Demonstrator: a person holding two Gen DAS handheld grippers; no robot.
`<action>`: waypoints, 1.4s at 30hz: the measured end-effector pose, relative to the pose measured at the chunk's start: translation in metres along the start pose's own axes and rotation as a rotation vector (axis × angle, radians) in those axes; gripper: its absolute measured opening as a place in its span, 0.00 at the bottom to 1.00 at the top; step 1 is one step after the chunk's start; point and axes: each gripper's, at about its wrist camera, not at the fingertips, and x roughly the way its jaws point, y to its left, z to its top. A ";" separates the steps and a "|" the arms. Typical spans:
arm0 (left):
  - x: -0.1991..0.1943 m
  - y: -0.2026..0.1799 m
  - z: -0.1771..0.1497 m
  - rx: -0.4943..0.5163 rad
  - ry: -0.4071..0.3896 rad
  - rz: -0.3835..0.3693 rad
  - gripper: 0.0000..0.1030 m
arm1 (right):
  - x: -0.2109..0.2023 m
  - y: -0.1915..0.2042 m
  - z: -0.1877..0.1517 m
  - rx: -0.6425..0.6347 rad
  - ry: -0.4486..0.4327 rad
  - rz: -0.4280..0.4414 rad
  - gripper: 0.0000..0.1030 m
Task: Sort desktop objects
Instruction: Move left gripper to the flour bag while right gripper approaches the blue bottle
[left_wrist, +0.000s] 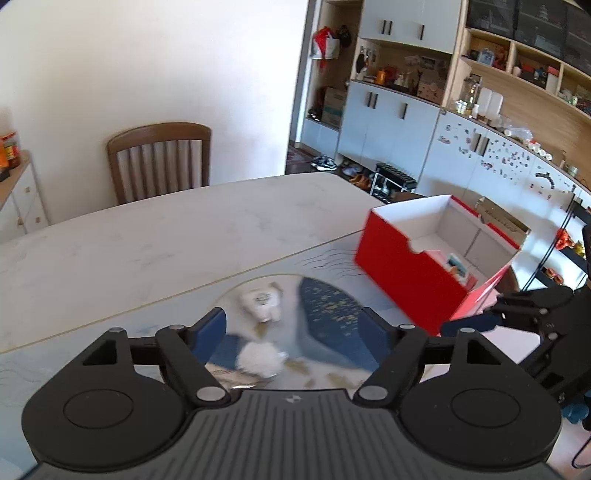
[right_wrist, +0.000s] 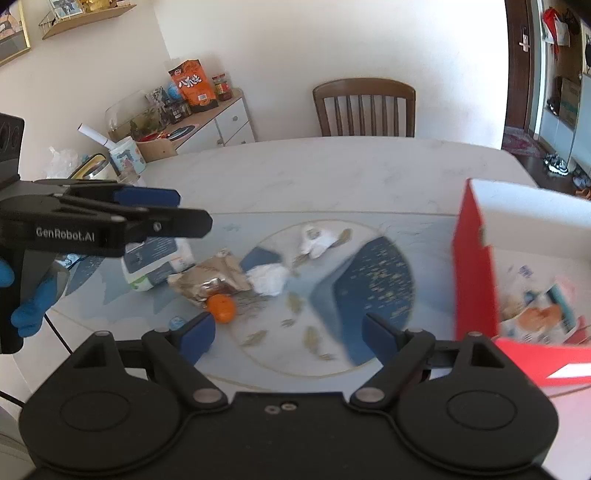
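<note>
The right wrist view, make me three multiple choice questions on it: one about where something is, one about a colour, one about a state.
1. Where does the orange lie?
A. inside the box
B. on the table beside the crumpled foil wrapper
C. on the chair

2. What colour is the outside of the box?
A. green
B. red
C. black

3. How do the jaws of the right gripper stand?
A. open, holding nothing
B. shut on the orange
C. shut on a tissue

Answers: 1 B, the orange sits on the table against the wrapper's near edge. 2 B, the box's wall is red. 3 A, the blue pads stand wide apart with only the table between them.
</note>
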 end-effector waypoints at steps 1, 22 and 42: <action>-0.002 0.006 -0.002 0.000 0.002 0.002 0.76 | 0.003 0.005 -0.002 0.007 0.004 0.000 0.84; 0.000 0.111 -0.029 0.006 0.070 0.091 0.99 | 0.076 0.092 -0.022 -0.029 0.077 -0.008 0.90; 0.047 0.175 -0.051 0.016 0.212 0.112 1.00 | 0.152 0.126 -0.033 0.168 0.161 -0.206 0.85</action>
